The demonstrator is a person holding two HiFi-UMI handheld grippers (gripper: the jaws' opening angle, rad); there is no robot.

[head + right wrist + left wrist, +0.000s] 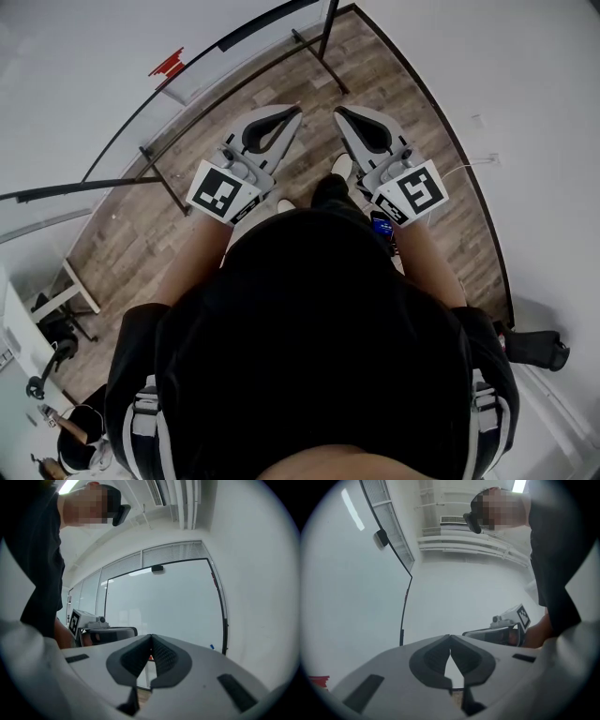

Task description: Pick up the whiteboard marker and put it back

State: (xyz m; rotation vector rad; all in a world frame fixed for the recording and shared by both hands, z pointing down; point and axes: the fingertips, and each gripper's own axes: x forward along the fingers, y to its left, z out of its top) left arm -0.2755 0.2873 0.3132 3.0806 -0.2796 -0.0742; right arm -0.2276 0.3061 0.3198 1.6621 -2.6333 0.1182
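No whiteboard marker shows clearly. A small red thing (169, 64) sits on the whiteboard (84, 84) at the upper left; whether it is the marker I cannot tell. It also peeks into the left gripper view as a red thing (317, 680). My left gripper (292, 114) and right gripper (339, 114) are held side by side above the wooden floor, both shut and empty. Seen along its own jaws, the left gripper (450, 637) has its pads touching, and so does the right gripper (151, 636). A small blue mark (212, 646) lies near the board's frame.
The whiteboard stands on a black frame with feet (167, 184) on the wooden floor (394, 84). A white wall (525, 112) curves along the right. A black object (539, 349) lies at the wall's base. The person's dark torso fills the lower head view.
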